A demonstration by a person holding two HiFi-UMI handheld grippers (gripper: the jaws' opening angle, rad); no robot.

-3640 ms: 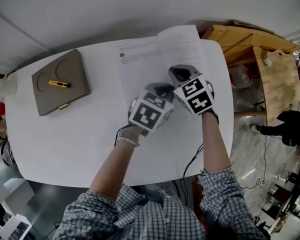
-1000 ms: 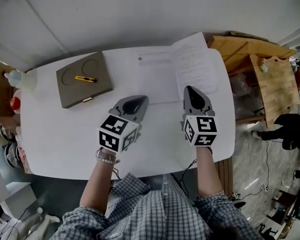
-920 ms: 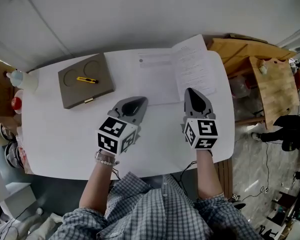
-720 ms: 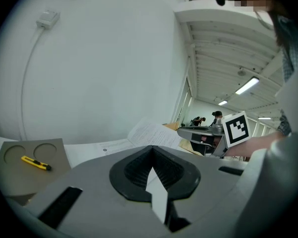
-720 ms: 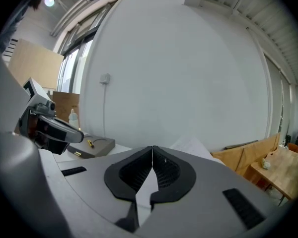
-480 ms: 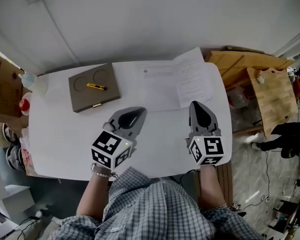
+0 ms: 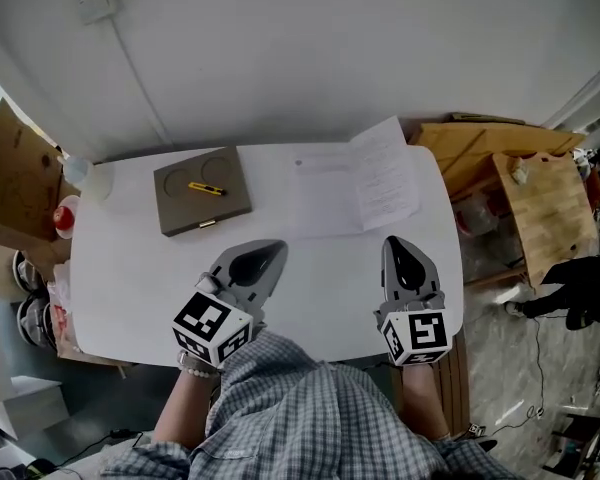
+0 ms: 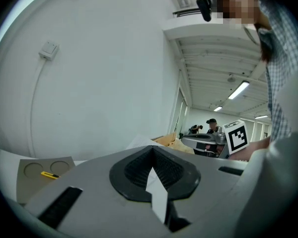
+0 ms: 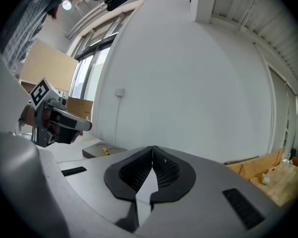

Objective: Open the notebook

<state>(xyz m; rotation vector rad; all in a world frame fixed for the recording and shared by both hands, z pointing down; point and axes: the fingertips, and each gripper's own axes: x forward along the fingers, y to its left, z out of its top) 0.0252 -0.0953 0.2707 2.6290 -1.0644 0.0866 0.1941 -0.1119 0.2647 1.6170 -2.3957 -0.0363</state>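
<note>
White paint covers the big wall at the far side, and it takes up most of the head view. Next in size is the white table with round corners, which stands right against that wall. To the right of the table there are light wooden boards, and to the left there is a brown cardboard box. At the near edge you can see the person's checked shirt. The notebook lies open on the far right part of the table, with its white pages facing up. Its right page is turned a little and pokes past the far edge of the table. On the far left part of the table sits a grey-brown flat box with two round dents in its top. The left gripper is held over the near middle of the table and points toward the far side. Its jaws are pressed together with nothing between them. The right gripper is held over the near right part of the table and also points toward the far side. Its jaws are pressed together too, and they hold nothing. Both grippers are well apart from the notebook and do not touch it. Each gripper has a cube with black and white squares at its near end. A small yellow utility knife lies on top of the flat box, across one of the round dents.
</note>
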